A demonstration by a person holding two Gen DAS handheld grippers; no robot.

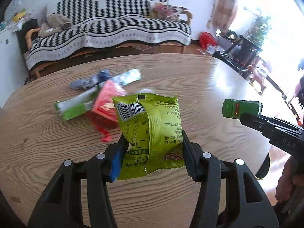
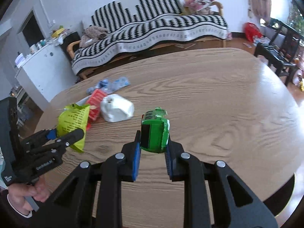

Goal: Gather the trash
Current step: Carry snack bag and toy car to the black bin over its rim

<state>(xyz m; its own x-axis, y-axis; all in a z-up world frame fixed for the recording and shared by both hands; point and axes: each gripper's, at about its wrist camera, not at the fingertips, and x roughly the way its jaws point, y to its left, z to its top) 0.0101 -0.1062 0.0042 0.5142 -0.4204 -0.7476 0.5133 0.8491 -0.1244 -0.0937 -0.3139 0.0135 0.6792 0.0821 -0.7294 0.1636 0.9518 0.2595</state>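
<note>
Blurred wrappers (image 1: 98,95) behind snack bag (image 1: 150,129)

A: Any writing you can make out?

B: The black tongs (image 1: 242,114) at the right edge of the left wrist view carry the raised letters "DAS". In the right wrist view, the other tongs (image 2: 64,135) at lower left bear a white label that seems to say "GenRobot.AI", though it is blurred.

A: And the yellow-green snack bag (image 1: 152,131)?

B: A barcode sits at its upper left, with a nutrition table below and lines of Chinese print, all upside down. The small digits are too fine to read.
</note>
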